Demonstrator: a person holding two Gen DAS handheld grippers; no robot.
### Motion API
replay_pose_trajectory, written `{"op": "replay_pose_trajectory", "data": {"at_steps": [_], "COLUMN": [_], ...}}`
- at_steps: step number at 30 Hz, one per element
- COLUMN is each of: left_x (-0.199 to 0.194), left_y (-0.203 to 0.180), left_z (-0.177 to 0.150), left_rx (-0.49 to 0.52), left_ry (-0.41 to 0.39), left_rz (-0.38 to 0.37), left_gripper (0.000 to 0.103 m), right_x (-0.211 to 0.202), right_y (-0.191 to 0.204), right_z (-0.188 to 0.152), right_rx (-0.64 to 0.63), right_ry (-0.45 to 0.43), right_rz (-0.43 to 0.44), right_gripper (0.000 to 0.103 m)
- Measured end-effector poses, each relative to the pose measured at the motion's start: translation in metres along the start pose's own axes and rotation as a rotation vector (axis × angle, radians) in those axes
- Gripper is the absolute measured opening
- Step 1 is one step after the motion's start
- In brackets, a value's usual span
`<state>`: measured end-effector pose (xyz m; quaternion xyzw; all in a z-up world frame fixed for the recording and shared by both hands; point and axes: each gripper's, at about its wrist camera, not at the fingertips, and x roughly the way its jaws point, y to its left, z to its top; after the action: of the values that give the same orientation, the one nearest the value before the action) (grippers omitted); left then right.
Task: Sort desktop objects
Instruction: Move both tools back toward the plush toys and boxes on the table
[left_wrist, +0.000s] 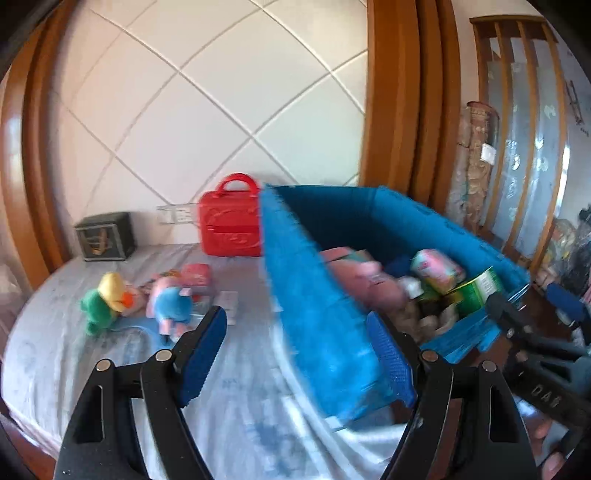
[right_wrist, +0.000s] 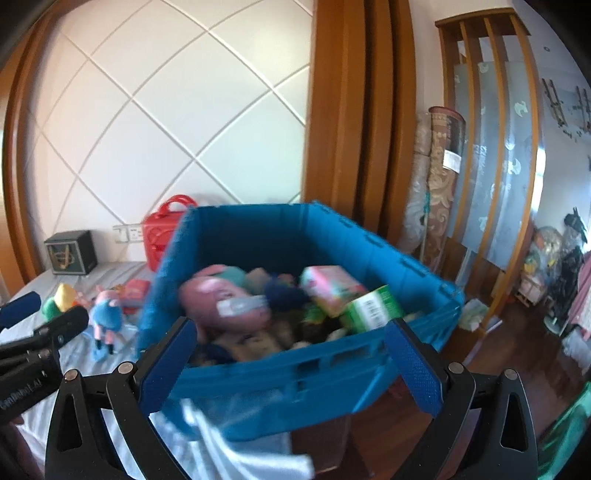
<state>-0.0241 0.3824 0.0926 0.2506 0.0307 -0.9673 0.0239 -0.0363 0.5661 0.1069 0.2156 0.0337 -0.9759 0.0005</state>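
Note:
A blue plastic crate (left_wrist: 317, 295) (right_wrist: 295, 376) sits at the right edge of the cloth-covered surface, blurred. It holds a pink plush (right_wrist: 218, 302), a pink-green packet (right_wrist: 328, 288), a green box (right_wrist: 373, 306) and other toys. My left gripper (left_wrist: 295, 354) is open, its right finger by the crate's near corner. My right gripper (right_wrist: 291, 362) is open, its fingers on either side of the crate's near wall. On the cloth lie a yellow-green plush (left_wrist: 107, 299) and a pink-blue pig plush (left_wrist: 171, 306) (right_wrist: 107, 314).
A red case (left_wrist: 231, 221) and a dark small box (left_wrist: 105, 236) stand at the back by the tiled wall. A wooden door frame (right_wrist: 351, 110), rolled rugs (right_wrist: 439, 184) and a cluttered floor lie to the right. The cloth (right_wrist: 229, 454) hangs off the front edge.

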Motion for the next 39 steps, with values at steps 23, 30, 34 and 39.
{"op": "replay_pose_trajectory", "data": {"at_steps": [23,30,34,39], "left_x": [-0.032,-0.005,0.026,0.073], "left_y": [0.253,0.301,0.32,0.326], "left_z": [-0.084,-0.098,-0.098,-0.088], "left_rx": [-0.153,-0.183,-0.204,-0.193], "left_ry": [0.117,0.162,0.194,0.233], "left_rz": [0.162,0.252,0.271,0.264], "left_gripper": [0.078,0.078,0.078,0.078], "right_x": [-0.02,0.038,0.081,0.133], "right_y": [0.234,0.274,0.294,0.304], "right_z": [-0.044,-0.053,-0.061,-0.06], "right_rx": [-0.126,-0.144,-0.175,-0.176], "right_ry": [0.111,0.194,0.256,0.305], "right_rz": [0.161,0.233,0.249,0.258], "right_gripper": [0.103,0.103,0.103,0.103]}}
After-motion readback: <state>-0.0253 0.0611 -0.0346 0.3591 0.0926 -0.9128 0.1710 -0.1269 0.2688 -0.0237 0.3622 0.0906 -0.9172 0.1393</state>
